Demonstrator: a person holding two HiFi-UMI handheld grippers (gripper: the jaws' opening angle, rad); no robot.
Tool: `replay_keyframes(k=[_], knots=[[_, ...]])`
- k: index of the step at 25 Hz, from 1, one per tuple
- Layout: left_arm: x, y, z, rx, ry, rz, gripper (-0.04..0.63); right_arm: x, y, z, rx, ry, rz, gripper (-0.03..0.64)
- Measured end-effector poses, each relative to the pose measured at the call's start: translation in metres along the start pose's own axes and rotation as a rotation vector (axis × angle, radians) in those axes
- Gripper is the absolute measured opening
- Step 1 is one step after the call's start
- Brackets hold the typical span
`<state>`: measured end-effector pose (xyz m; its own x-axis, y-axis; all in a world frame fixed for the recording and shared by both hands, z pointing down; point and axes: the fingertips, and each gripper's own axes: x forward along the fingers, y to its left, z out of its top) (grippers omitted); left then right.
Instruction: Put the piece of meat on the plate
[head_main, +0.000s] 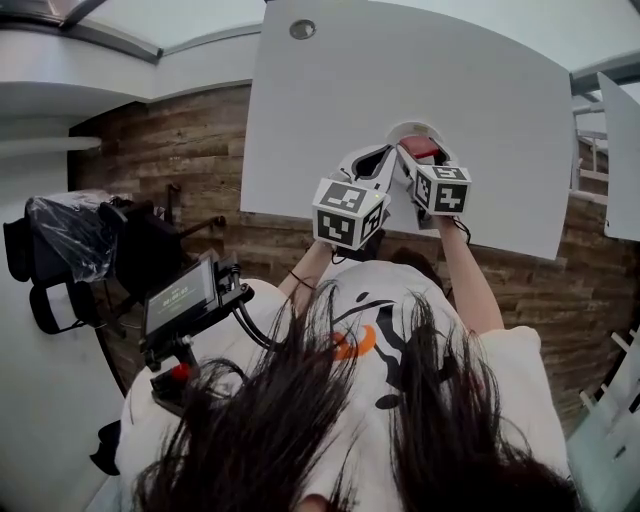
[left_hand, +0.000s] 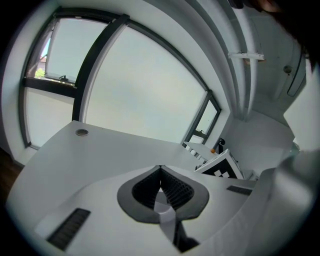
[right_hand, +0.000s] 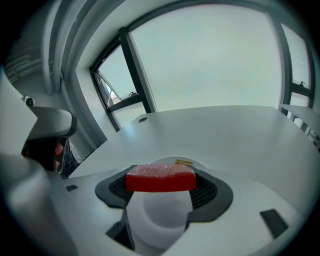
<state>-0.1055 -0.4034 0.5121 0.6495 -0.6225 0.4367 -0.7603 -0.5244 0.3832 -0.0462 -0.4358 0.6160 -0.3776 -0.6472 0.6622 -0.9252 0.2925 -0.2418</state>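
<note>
Fingers (right_hand: 210, 192) of the right gripper (right_hand: 161, 184) were pinching the piece of meat from both sides. Those of the left gripper (left_hand: 160, 175) were pressed together with nothing between them.

Seen from the head view, the white desk (head_main: 330, 120) spread wide under both grippers, with a small round cap (head_main: 302, 29) set near its far corner. Brown wooden floor (head_main: 180, 150) showed along the desk's near edge. The person (head_main: 400, 400) leaned over that edge, both arms stretched forward, so the two grippers sat just beside each other above the desk.

The white plate (right_hand: 160, 220) rested on the desk directly under the right gripper, and its round middle showed through the gap between the dark ribbed pads. A small yellow label (right_hand: 184, 162) sat on its far rim.

The meat (right_hand: 161, 179) was a red slab with a paler, grainy top. It lay level, spanned the whole gap, and had one end against each pad. It hung over the plate's middle, though whether its underside touched the plate could not be told.
</note>
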Motion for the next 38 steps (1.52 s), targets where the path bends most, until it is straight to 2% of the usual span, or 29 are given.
replay_keyframes(k=[10, 20, 26, 38], knots=[[-0.001, 0.012, 0.002, -0.050, -0.012, 0.038, 0.006, 0.028, 0.008, -0.009, -0.026, 0.086, 0.001, 0.324], [-0.001, 0.020, 0.008, -0.075, -0.023, 0.051, 0.006, 0.031, 0.016, -0.015, -0.126, 0.133, -0.001, 0.324], [0.000, 0.022, 0.009, -0.074, -0.022, 0.054, 0.006, 0.031, 0.018, -0.019, -0.127, 0.185, -0.002, 0.325], [0.001, 0.031, 0.013, -0.075, -0.028, 0.078, 0.006, 0.034, 0.012, -0.020, -0.079, 0.188, -0.044, 0.325]])
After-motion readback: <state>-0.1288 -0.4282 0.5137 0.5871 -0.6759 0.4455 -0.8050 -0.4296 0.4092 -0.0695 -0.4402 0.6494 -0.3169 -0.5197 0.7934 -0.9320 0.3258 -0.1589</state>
